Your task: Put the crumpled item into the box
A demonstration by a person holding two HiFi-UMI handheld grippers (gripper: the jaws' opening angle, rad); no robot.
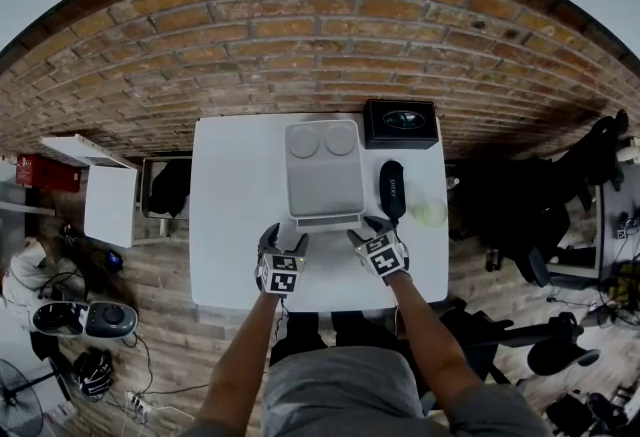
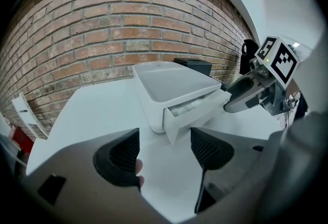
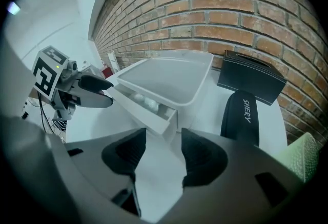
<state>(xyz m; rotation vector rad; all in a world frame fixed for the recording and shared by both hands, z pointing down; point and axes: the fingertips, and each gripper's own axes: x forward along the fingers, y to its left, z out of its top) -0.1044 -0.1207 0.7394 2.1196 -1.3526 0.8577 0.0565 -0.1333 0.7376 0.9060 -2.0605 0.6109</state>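
A white box (image 1: pixel 323 170) stands mid-table with its front drawer (image 1: pixel 327 221) pulled partly out. In the drawer lies the crumpled white item (image 2: pixel 187 106), which the right gripper view shows too (image 3: pixel 146 101). My left gripper (image 1: pixel 285 243) hovers at the drawer's left front corner, open, with only bare tabletop between its fingers (image 2: pixel 164 154). At the drawer's right front corner my right gripper (image 1: pixel 372 231) is also open and holds nothing (image 3: pixel 161 156). Neither gripper touches the drawer.
A black glasses case (image 1: pixel 392 189) lies right of the box, with a black box (image 1: pixel 400 123) behind it and a pale green object (image 1: pixel 430 213) near the table's right edge. A brick wall runs behind the white table (image 1: pixel 235 225). Chairs and gear stand on the floor around.
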